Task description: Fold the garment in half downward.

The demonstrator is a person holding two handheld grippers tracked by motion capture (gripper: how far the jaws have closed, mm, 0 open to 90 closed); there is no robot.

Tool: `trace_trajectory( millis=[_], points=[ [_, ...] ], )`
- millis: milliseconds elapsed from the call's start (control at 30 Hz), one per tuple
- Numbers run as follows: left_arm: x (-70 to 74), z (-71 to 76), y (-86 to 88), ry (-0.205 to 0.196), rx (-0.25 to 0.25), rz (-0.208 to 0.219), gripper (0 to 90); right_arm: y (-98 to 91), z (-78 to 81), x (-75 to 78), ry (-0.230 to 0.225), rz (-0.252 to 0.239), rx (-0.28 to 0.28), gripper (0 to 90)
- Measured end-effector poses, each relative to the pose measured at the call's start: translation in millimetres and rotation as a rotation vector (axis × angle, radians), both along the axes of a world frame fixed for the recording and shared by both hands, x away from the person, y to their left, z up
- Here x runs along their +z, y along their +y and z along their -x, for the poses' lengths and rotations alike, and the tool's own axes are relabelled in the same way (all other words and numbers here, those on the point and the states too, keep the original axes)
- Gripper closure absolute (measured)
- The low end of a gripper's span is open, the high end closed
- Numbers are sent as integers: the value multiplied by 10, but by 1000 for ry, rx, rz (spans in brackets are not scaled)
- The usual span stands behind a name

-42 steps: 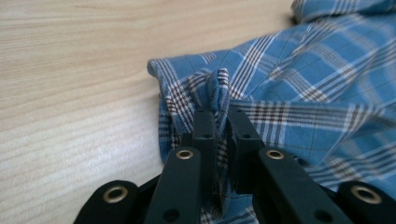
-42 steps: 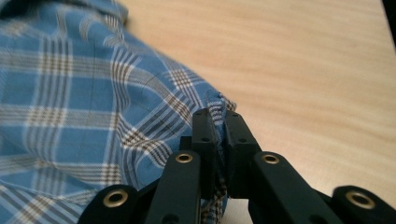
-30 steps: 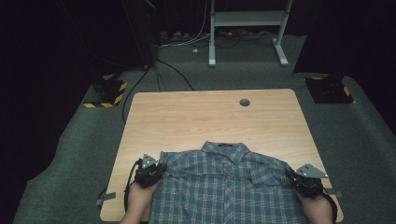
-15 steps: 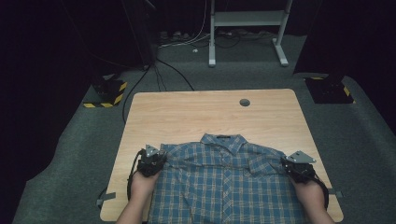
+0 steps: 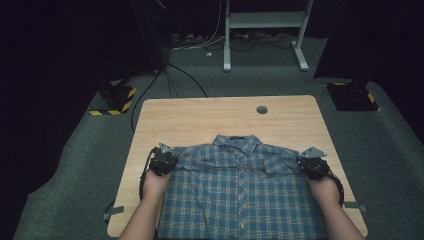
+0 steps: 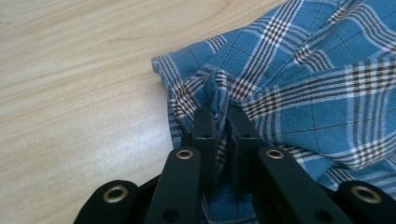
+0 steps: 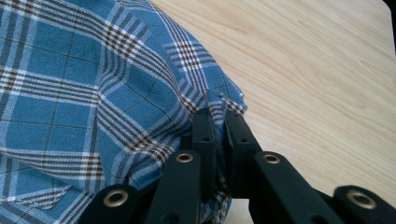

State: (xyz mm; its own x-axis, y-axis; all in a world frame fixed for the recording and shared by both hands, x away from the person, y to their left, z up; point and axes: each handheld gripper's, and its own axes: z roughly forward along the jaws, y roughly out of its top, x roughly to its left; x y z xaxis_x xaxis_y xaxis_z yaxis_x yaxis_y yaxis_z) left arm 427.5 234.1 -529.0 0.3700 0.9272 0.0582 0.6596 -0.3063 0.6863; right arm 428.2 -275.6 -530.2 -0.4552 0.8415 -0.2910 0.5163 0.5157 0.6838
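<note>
A blue plaid shirt [image 5: 240,190] lies front up on the wooden table [image 5: 200,120], collar toward the far edge. My left gripper [image 5: 163,161] is shut on the shirt's left shoulder edge; in the left gripper view a pinch of shirt cloth [image 6: 219,91] stands between the closed jaws of that left gripper [image 6: 219,114]. My right gripper [image 5: 313,164] is shut on the right shoulder edge, and in the right gripper view the shirt fabric [image 7: 93,84] bunches at the tips of the right gripper [image 7: 218,114]. Both hands come in from the near edge.
The table has a round cable hole [image 5: 261,109] near its far edge. Bare wood lies beyond the collar. Cables [image 5: 165,85] and a white metal frame [image 5: 265,30] stand on the grey floor behind. Yellow-black striped blocks [image 5: 116,97] sit beside the far corners.
Both grippers have slid away from the near edge with the shirt's shoulders in them. More of the shirt now lies on the table, and its collar sits farther up.
</note>
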Motion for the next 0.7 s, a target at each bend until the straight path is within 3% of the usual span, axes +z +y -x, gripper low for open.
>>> trace_trajectory(
  millis=[100, 267, 567, 700],
  points=[
    [0, -70, -2, 3, 20, 13, 840, 15, -88, 12, 10, 1, -13, 846],
    [12, -141, -44, 4, 27, -23, 841, 31, -156, 20, 17, 6, -22, 846],
    [15, -260, -53, -2, 34, -36, 841, 96, -304, 29, 13, 61, -22, 846],
    [21, -331, -56, 1, 29, -47, 841, 93, -372, 39, 24, 52, -23, 846]
  ],
)
